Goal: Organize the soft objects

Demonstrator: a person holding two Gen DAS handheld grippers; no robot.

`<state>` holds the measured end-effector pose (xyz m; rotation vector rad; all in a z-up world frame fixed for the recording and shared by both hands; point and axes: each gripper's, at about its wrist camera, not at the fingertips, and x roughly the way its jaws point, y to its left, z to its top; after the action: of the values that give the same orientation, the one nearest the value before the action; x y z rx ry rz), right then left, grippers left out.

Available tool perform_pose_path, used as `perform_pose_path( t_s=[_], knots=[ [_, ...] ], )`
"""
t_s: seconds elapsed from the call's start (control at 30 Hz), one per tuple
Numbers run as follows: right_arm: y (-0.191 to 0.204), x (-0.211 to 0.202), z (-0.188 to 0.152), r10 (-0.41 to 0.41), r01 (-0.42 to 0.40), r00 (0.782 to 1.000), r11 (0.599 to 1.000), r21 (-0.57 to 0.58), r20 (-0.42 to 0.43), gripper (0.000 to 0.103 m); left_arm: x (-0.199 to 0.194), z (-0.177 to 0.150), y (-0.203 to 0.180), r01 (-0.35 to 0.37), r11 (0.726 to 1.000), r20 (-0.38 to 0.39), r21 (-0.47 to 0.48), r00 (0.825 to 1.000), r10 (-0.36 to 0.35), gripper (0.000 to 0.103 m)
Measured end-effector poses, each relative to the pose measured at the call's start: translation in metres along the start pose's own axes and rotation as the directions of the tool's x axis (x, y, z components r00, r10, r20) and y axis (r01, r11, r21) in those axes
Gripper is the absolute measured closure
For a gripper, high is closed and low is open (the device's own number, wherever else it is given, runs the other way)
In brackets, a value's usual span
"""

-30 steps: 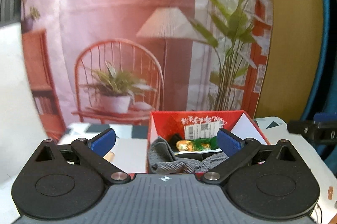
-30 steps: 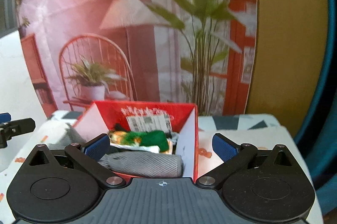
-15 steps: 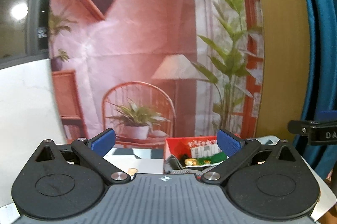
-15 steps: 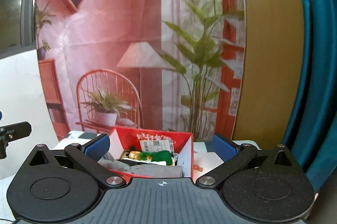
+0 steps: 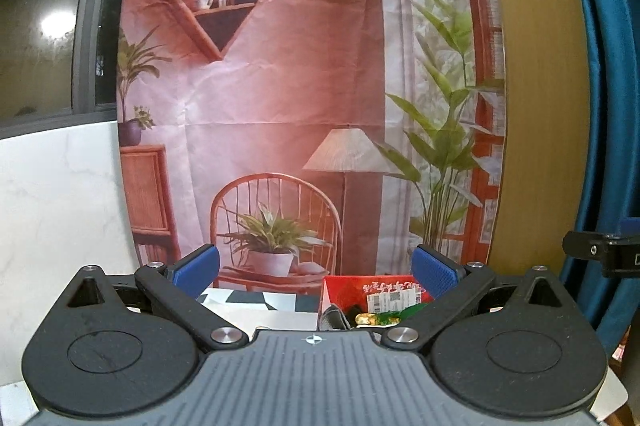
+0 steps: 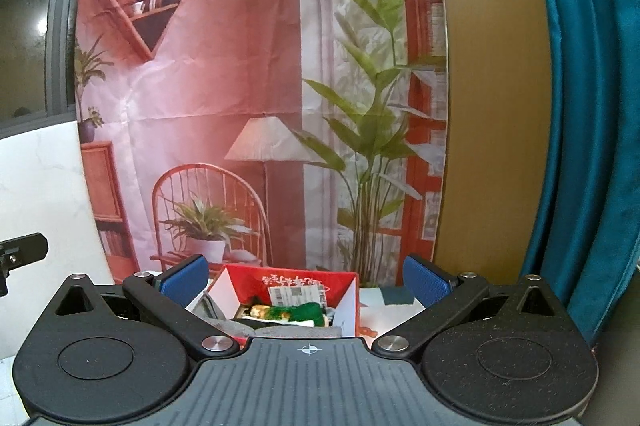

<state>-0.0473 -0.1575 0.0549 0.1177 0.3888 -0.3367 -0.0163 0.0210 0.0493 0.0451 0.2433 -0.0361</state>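
Both grippers empty above the filled box

Inside the red box, a grey cloth lies at the near edge, with a green soft toy behind it, possibly beside a gold-coloured piece. Above the box, the right gripper hangs with fingers spread wide, holding nothing. Left of the box, the left gripper is likewise spread and empty. Behind the box hangs a printed backdrop.

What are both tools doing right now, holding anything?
Left tool: open, holding nothing.
Right tool: open, holding nothing.
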Motion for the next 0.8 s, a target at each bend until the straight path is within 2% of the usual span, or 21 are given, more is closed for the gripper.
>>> perform_pose_path(
  t_s=[0.8],
  knots=[
    [0.0025,0.0021,-0.0060,-0.012,0.012,1.000,1.000,-0.016,-0.023,0.000,0.0013,-0.0024,0.0043,-0.002,1.000,-0.013,-0.008,1.000,0.002,0.000]
  ],
)
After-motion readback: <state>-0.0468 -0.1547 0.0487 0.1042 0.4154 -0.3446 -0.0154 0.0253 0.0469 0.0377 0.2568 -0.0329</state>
